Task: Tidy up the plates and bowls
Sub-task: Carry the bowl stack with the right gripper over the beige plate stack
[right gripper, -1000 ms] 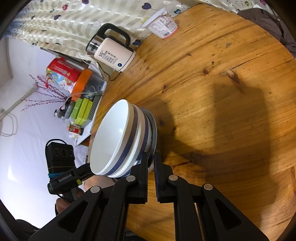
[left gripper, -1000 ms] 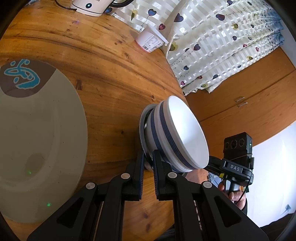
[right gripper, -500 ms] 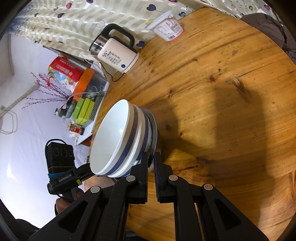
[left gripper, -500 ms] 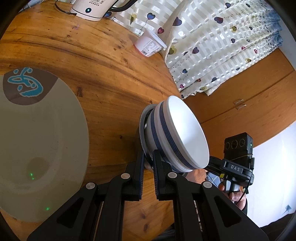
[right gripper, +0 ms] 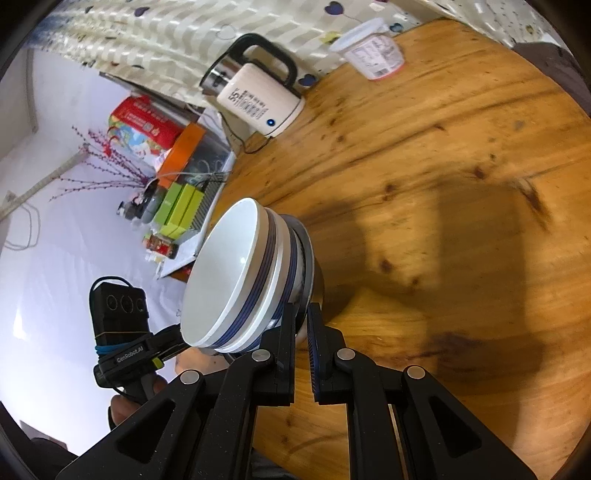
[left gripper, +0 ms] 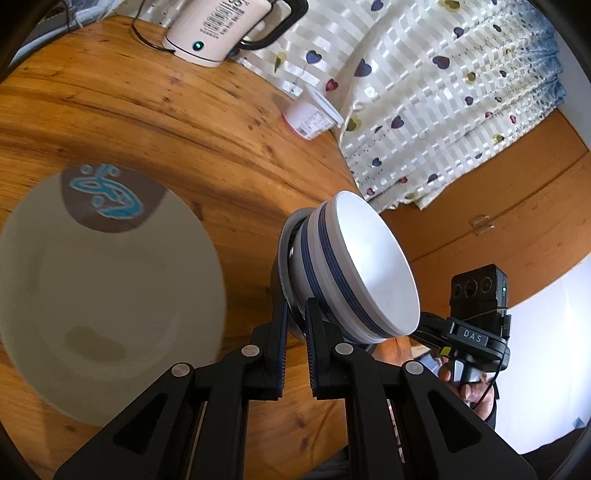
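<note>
A stack of white bowls with blue bands (left gripper: pixel 354 269) sits in a dark metal-rimmed bowl, held tilted above the wooden table (left gripper: pixel 155 122). My left gripper (left gripper: pixel 296 314) is shut on the rim of the bottom bowl on one side. My right gripper (right gripper: pixel 302 317) is shut on the same rim from the other side; the stack shows in the right wrist view (right gripper: pixel 243 277). A large grey-green plate (left gripper: pixel 107 291) with a brown patch and blue drawing lies on the table left of the stack.
A white electric kettle (left gripper: pixel 221 26) and a yogurt cup (left gripper: pixel 312 116) stand at the table's far edge by a heart-print curtain (left gripper: pixel 443 92). Boxes and clutter (right gripper: pixel 173 177) lie beyond the table edge. A wooden cabinet (left gripper: pixel 498 206) stands behind.
Both grippers have carried the bowl stack across the table; the kettle and cup now appear closer, and the plate has shifted right in the left wrist view. The grip is unchanged.
</note>
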The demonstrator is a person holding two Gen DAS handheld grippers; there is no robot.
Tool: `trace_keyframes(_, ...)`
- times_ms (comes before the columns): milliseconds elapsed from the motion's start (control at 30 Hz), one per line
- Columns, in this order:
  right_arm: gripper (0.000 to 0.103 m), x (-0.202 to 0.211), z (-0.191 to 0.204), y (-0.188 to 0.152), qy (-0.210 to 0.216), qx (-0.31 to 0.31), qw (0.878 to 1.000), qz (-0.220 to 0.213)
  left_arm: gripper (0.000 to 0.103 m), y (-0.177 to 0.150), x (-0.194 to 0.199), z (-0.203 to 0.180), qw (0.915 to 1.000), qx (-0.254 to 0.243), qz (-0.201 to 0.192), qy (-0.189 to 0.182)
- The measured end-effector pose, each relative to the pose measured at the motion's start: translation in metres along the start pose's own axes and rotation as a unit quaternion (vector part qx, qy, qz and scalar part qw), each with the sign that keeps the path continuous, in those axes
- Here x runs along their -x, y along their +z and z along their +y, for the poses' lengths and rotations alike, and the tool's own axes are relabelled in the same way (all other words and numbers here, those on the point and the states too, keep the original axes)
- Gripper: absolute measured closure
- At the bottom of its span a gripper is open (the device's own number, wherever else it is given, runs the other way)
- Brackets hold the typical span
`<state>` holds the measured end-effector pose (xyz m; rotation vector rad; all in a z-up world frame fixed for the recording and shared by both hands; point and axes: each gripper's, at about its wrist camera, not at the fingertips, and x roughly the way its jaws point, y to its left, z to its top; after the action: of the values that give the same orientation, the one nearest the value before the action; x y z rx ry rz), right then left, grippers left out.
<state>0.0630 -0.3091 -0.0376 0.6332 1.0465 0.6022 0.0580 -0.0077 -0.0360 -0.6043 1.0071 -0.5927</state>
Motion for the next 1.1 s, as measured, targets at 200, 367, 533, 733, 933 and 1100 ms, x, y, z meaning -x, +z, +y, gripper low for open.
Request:
trace_keyframes(200, 0.095, -0.016, 0.018, 0.006, 0.010, 0.016, 1.000, 0.012, 0.094, 0.002, 0.023, 0.012, 0.9997, 0.008, -0.021, 0.013)
trace_keyframes(367, 0.095, -0.035, 0.033, 0.010, 0.020, 0.029, 0.999, 0.026, 0.094, 0.003, 0.041, 0.024, 0.9989, 0.017, -0.037, 0.025)
trace_keyframes(533, 0.095, -0.051, 0.048, 0.012, 0.026, 0.039, 0.998, 0.038, 0.094, 0.003, 0.059, 0.036, 0.9976, 0.028, -0.052, 0.035)
trace_keyframes(733, 0.095, -0.073, 0.062, 0.013, 0.035, 0.050, 0.997, 0.056, 0.094, 0.000, 0.078, 0.053, 0.9956, 0.044, -0.067, 0.049)
trace_keyframes(933, 0.095, -0.097, 0.074, 0.014, 0.041, 0.056, 0.995, 0.074, 0.094, -0.003, 0.090, 0.068, 0.9934, 0.059, -0.075, 0.063)
trace_keyframes(1100, 0.095, -0.112, 0.082, 0.014, 0.043, 0.058, 0.994, 0.086, 0.094, -0.006, 0.096, 0.077, 0.9920, 0.068, -0.079, 0.071)
